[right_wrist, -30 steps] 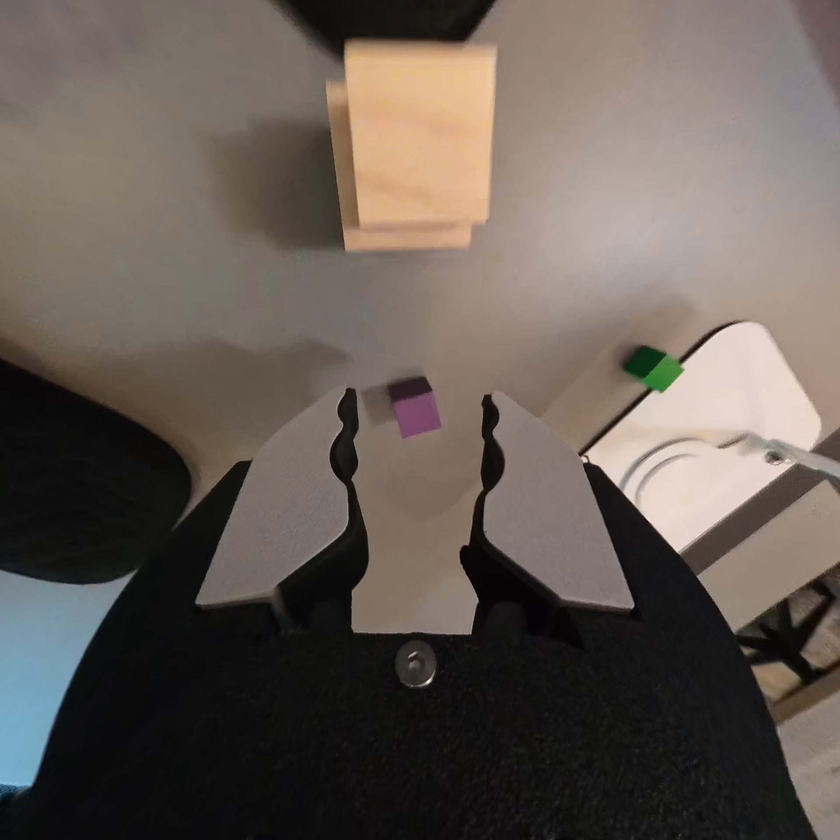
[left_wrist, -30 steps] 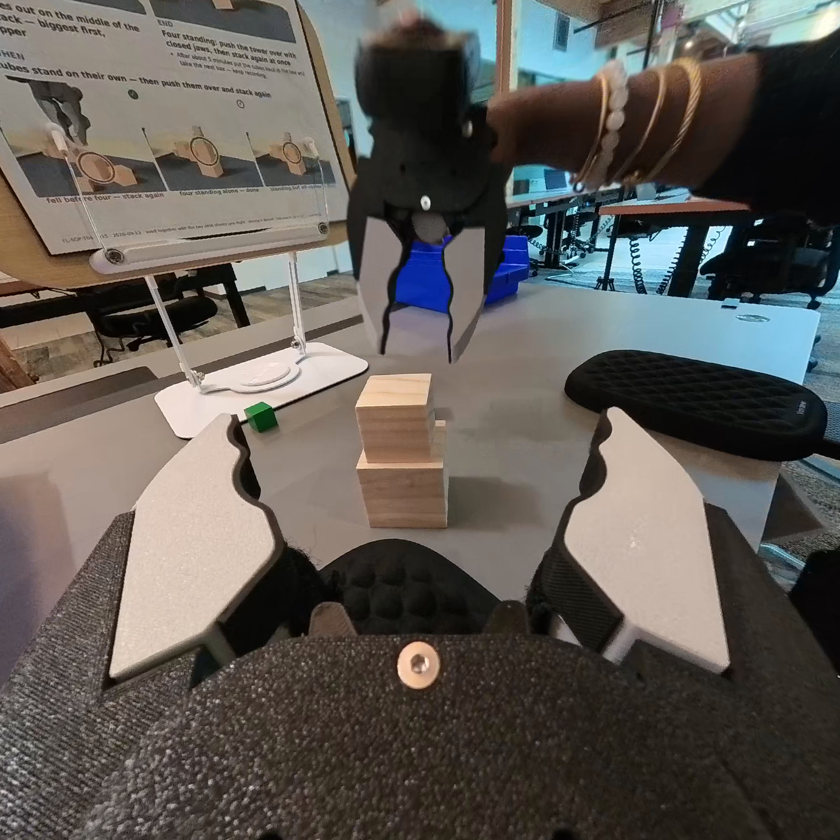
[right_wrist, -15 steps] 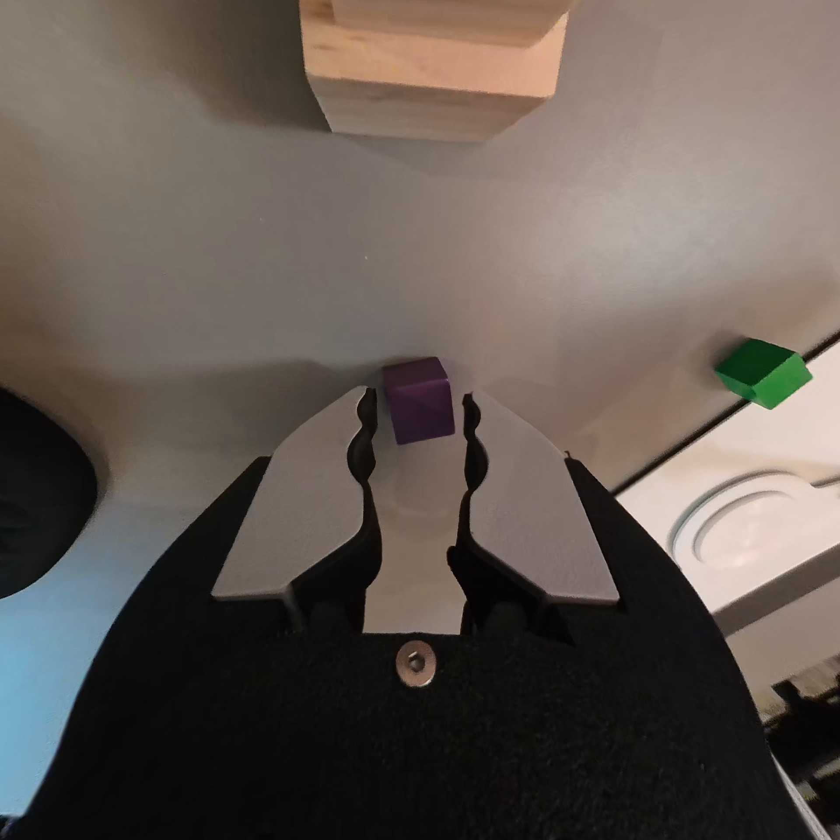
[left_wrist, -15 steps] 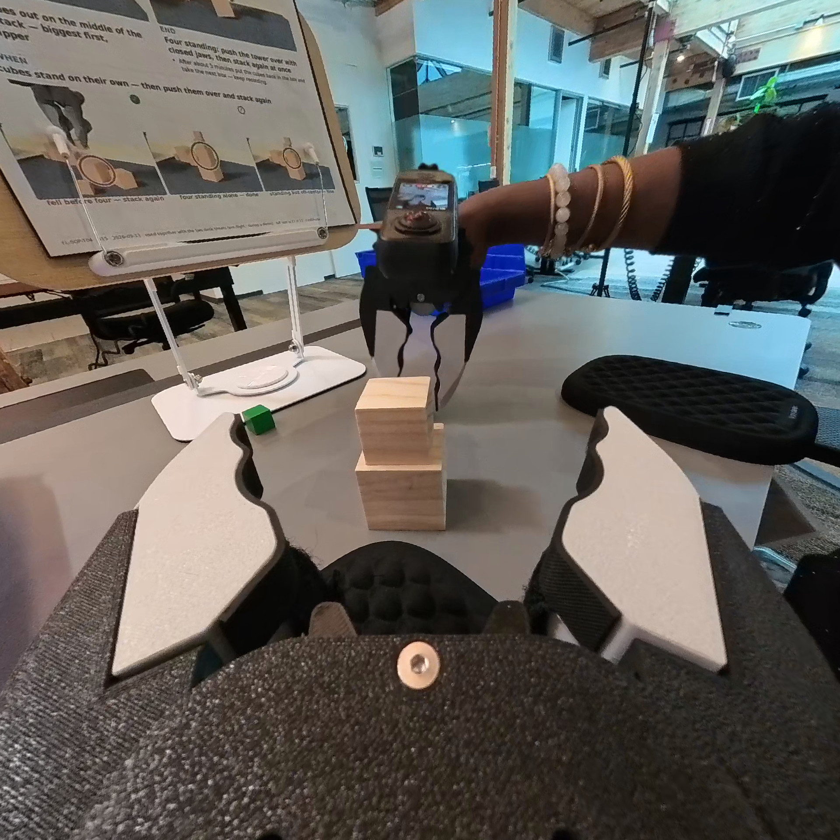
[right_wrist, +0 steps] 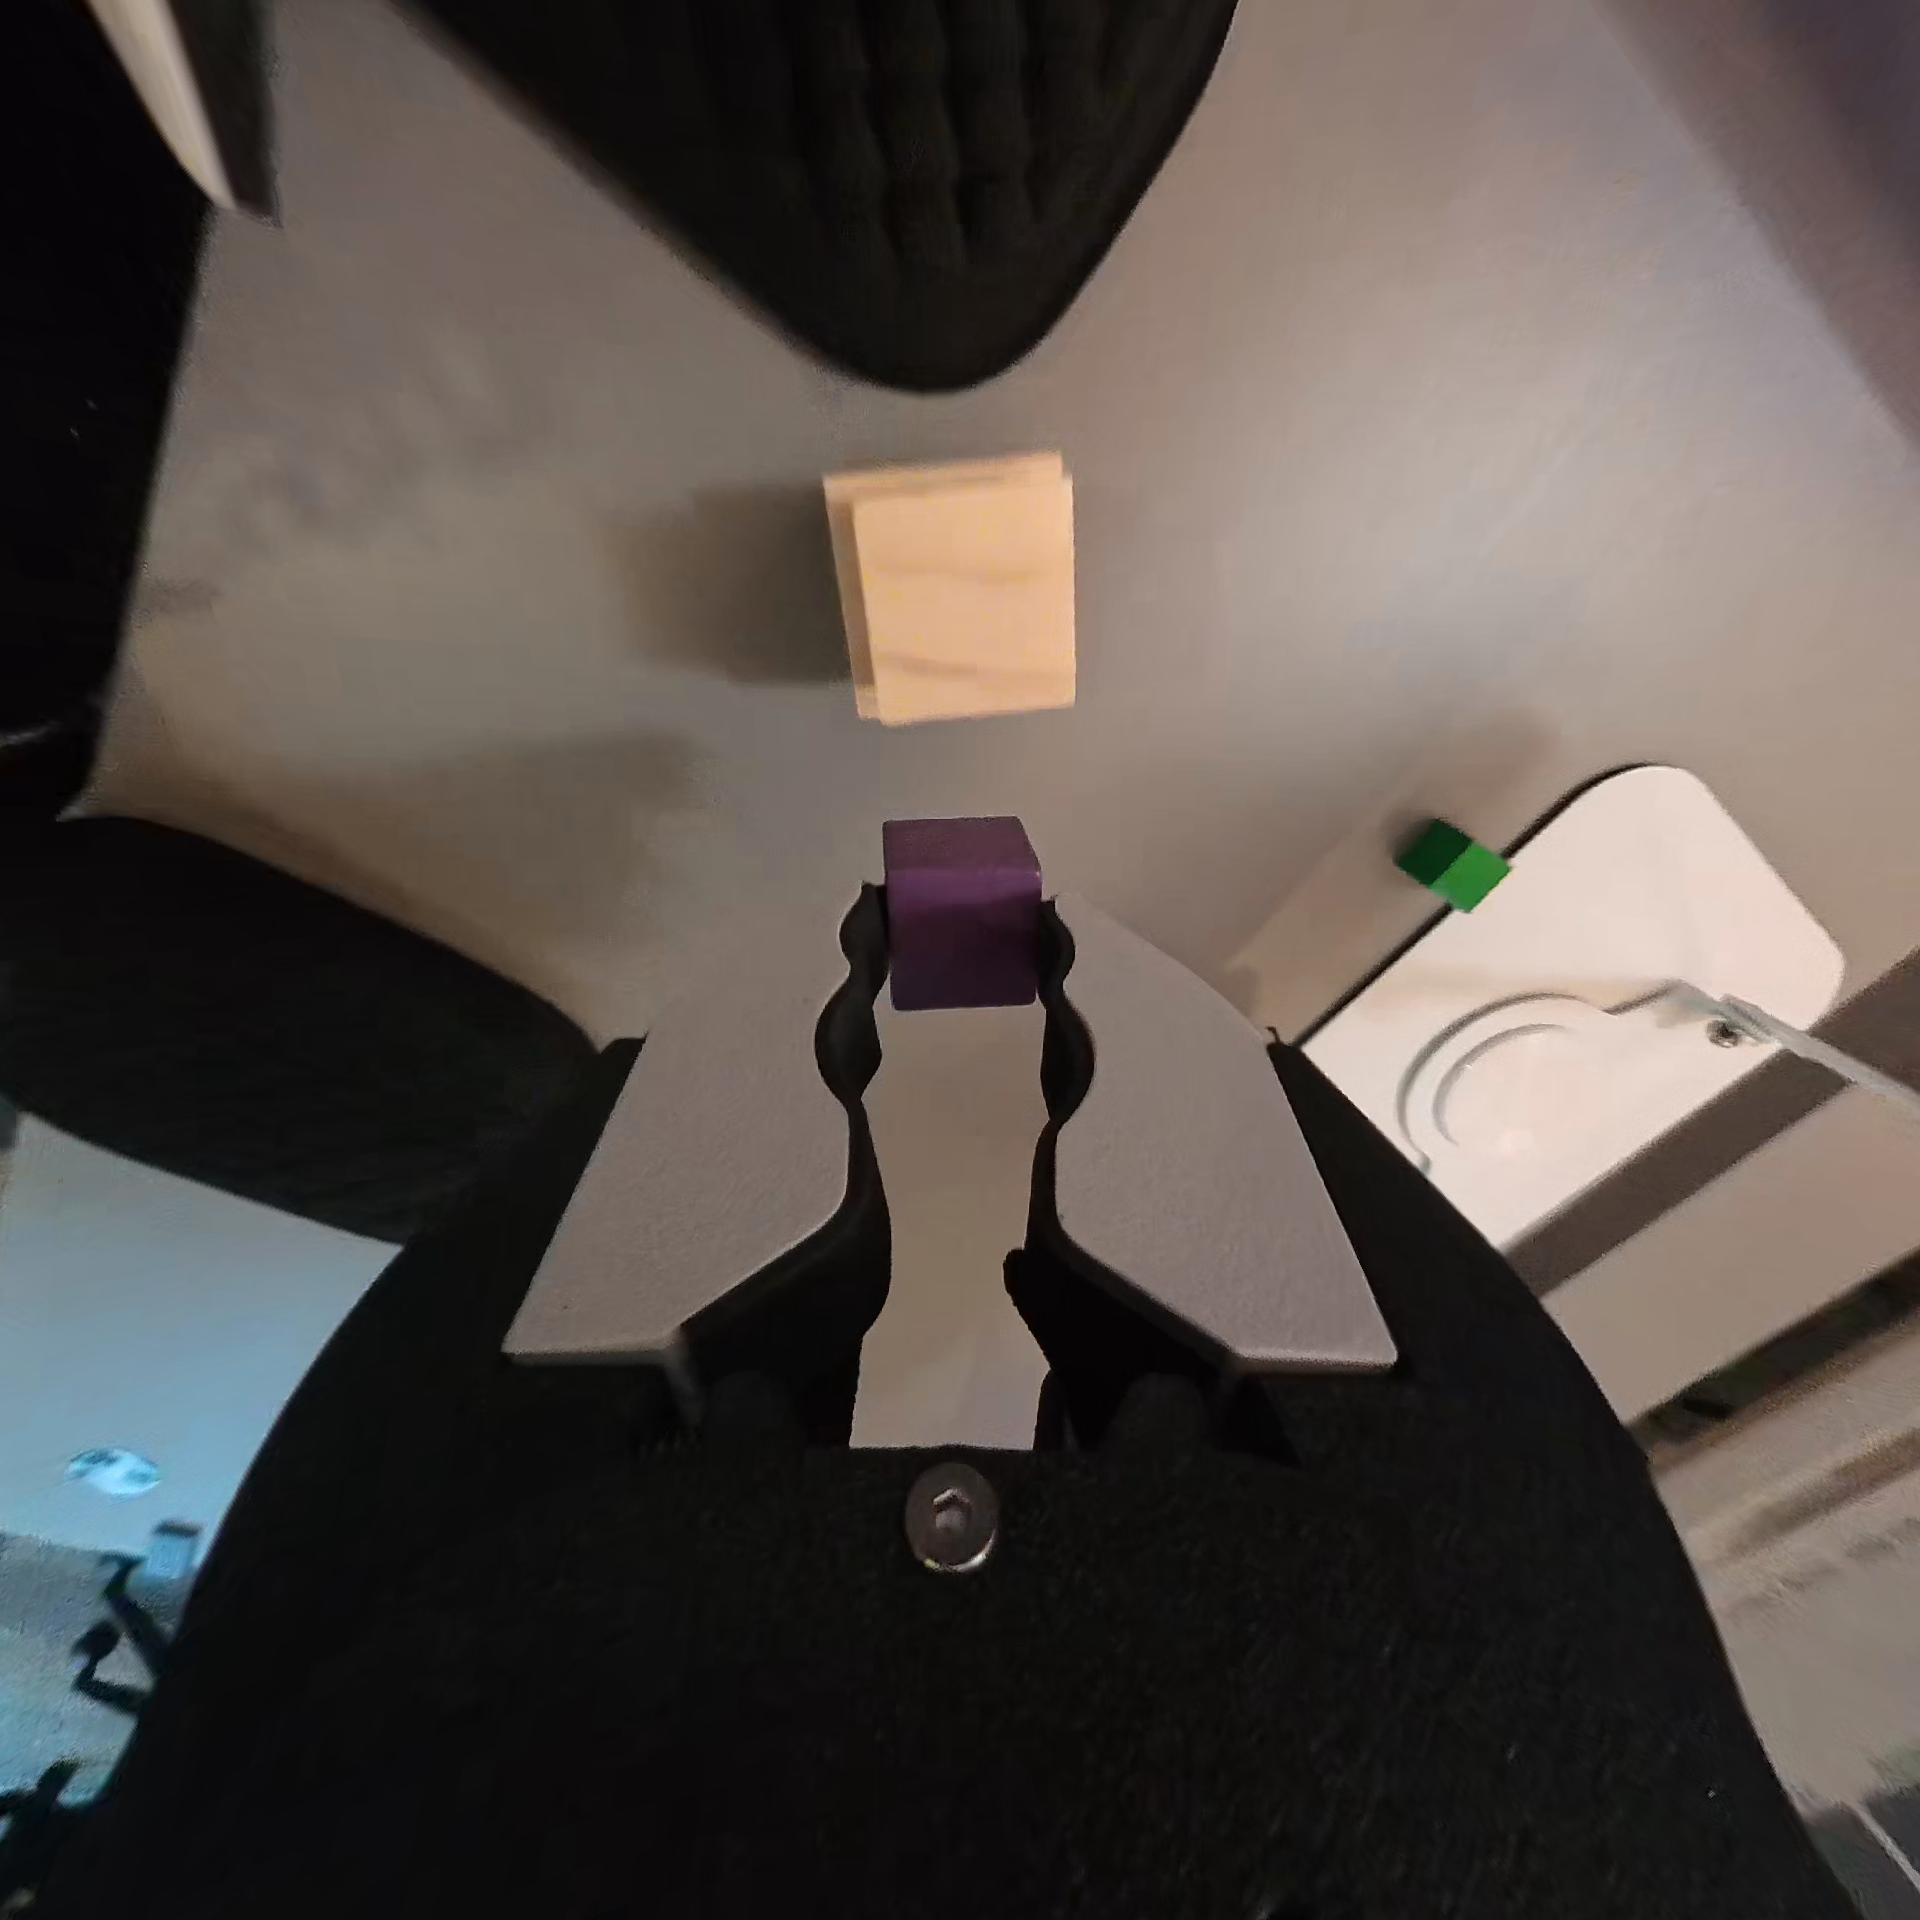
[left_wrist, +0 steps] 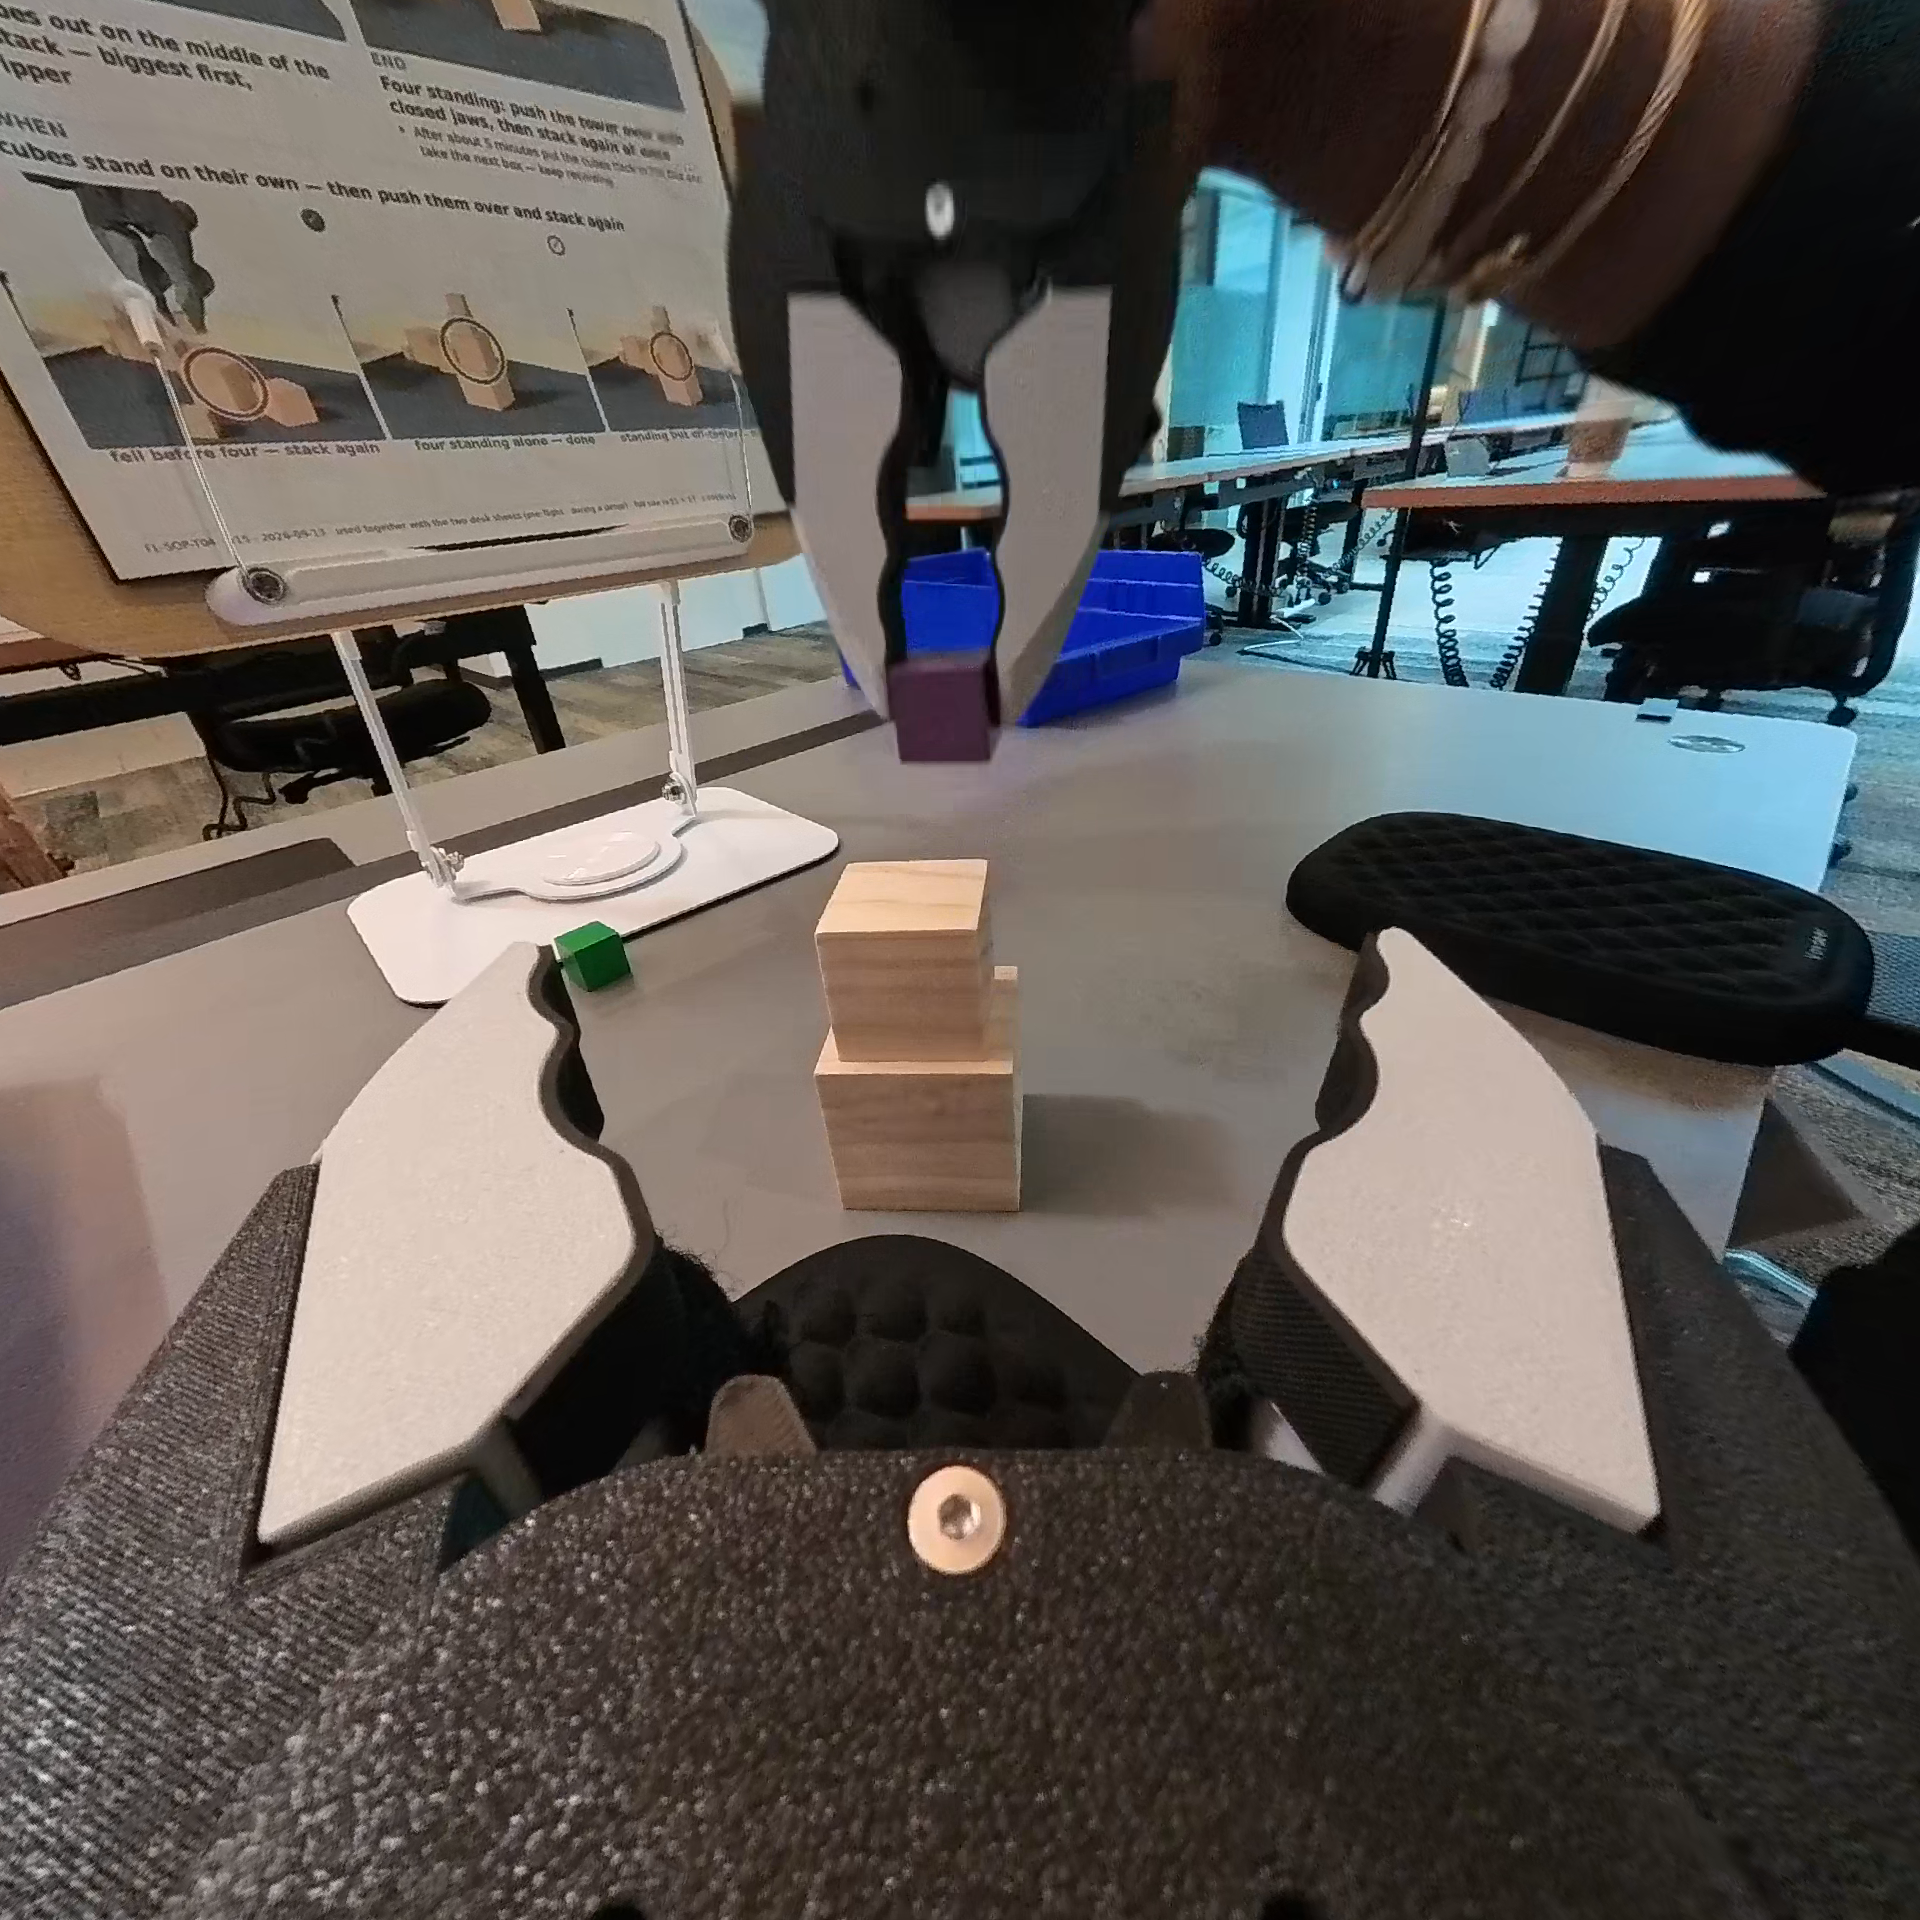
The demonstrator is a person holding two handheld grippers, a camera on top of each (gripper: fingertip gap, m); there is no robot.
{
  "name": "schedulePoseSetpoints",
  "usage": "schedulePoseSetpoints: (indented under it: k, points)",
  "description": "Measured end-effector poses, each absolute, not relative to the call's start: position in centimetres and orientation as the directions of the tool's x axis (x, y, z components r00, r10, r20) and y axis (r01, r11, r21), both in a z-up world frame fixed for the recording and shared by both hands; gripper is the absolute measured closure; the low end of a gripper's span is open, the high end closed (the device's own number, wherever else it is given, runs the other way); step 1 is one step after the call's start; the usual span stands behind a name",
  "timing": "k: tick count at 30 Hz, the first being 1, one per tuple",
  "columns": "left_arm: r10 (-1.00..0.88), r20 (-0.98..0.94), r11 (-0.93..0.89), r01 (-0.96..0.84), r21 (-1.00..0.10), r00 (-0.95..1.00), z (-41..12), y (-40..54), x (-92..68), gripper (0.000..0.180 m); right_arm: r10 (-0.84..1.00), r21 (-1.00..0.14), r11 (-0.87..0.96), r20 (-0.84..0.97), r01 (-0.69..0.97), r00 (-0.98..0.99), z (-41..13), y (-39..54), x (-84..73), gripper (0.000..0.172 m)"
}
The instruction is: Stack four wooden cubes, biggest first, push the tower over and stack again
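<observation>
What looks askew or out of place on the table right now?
The wooden stack is askew: its top block sits shifted left, not centred on the bottom block. The green cube lies alone by the white stand base.

Left gripper [left_wrist: 961, 1049]: your unit has a black textured housing, pale grey fingers [left_wrist: 457, 1226] with wavy black inner edges, and one silver screw [left_wrist: 956, 1525].
Right gripper [right_wrist: 961, 940]: same black body, grey fingers [right_wrist: 1174, 1174] and silver screw [right_wrist: 948, 1527].
Wrist [left_wrist: 1496, 156]: you wear gold bangles, a bead bracelet and a black sleeve [left_wrist: 1808, 260].
</observation>
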State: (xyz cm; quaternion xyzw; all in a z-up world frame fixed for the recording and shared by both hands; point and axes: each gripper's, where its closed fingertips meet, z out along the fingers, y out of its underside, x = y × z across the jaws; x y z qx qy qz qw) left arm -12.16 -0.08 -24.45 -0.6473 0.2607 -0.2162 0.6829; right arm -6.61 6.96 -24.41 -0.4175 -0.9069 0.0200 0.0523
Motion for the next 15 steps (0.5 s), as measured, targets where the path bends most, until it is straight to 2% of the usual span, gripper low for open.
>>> schedulePoseSetpoints:
  k: [7, 15]
  points:
    - [-0.63, -0.079, 0.07, -0.044, -0.997, 0.772, -24.5, -0.1, -12.2, 0.045, 0.731, 0.068, 0.674, 0.081, 0.735, -0.678, -23.2, 4.2, -9.1, 0.145]
    - [-0.632, -0.069, 0.068, -0.033, -0.997, 0.772, -24.4, -0.1, -12.2, 0.045, 0.708, 0.095, 0.698, 0.055, 0.709, -0.704, -25.5, 4.2, -10.0, 0.144]
